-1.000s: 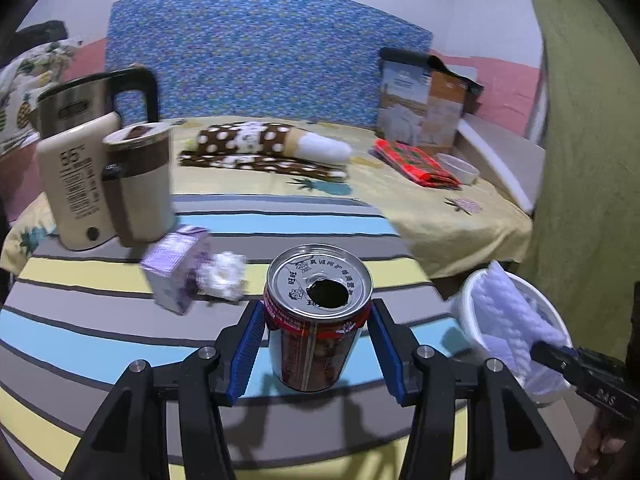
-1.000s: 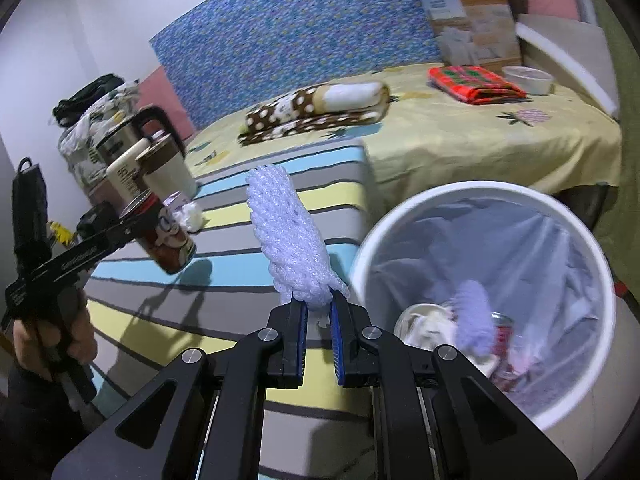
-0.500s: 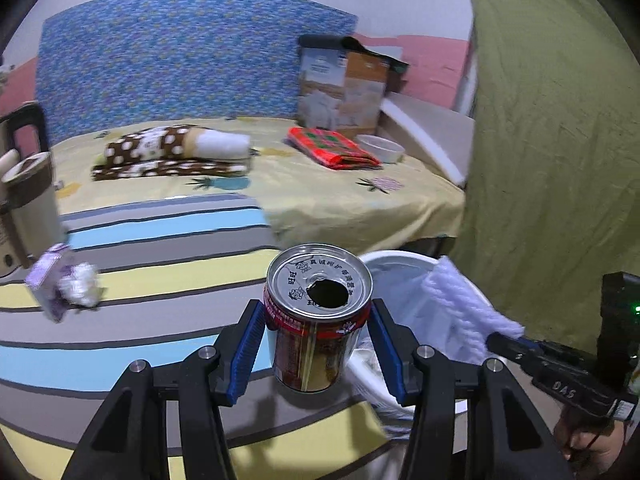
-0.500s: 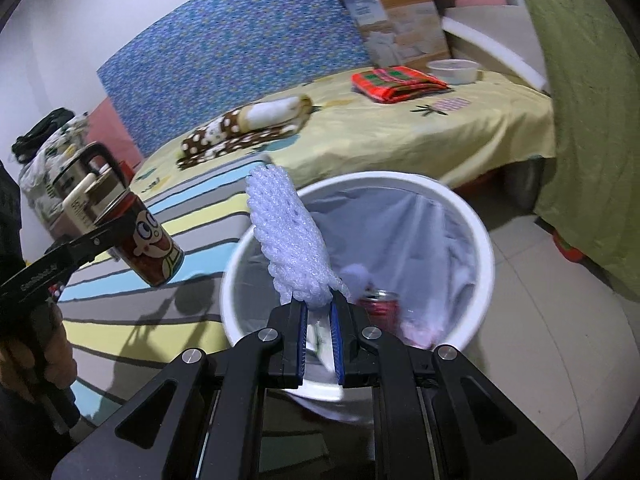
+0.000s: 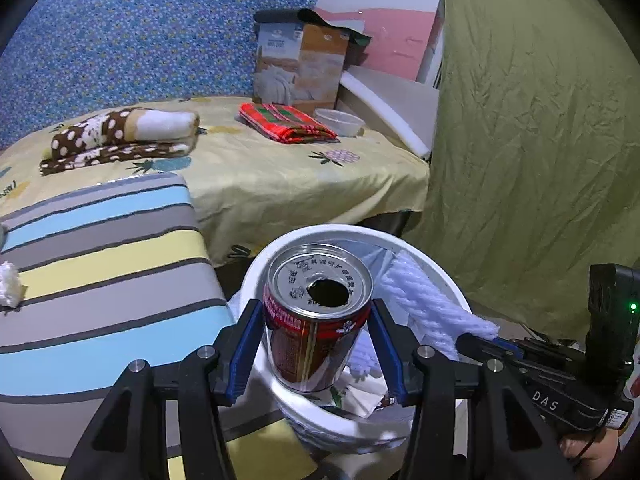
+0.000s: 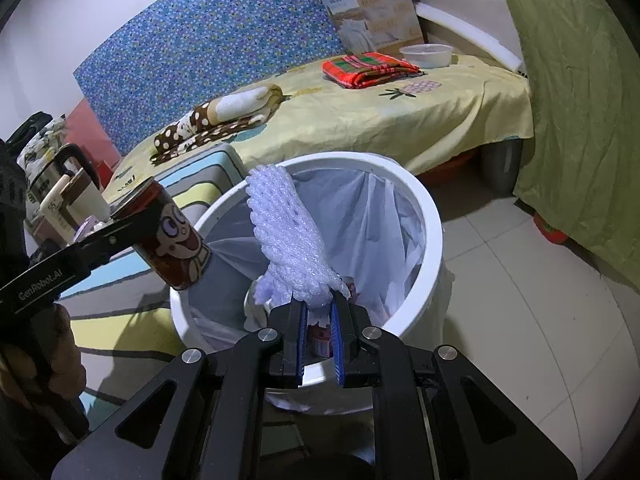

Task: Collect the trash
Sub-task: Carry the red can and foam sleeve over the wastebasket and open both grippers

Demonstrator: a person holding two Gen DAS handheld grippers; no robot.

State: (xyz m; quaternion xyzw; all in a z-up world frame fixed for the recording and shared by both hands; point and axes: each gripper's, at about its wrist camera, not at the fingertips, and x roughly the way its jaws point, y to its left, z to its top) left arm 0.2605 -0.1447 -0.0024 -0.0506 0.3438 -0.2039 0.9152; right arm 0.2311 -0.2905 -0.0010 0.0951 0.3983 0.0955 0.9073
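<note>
Left gripper (image 5: pixel 316 354) clamped on can (image 5: pixel 316 332), low centre over bin rim (image 5: pixel 256 268). Right gripper (image 6: pixel 319 332) pinching foam net (image 6: pixel 288 240) above bin. Could bounce off rim if dropped early.

A home bedroom: a bed (image 5: pixel 280 176) with a yellow pineapple-print sheet stands against a blue patterned headboard (image 5: pixel 132 40), with a folded spotted blanket (image 5: pixel 120 136) and a red plaid cloth (image 5: pixel 286 124) lying on it. A lined white bin (image 6: pixel 424 216) stands on the tiled floor (image 6: pixel 540 300) beside it.
</note>
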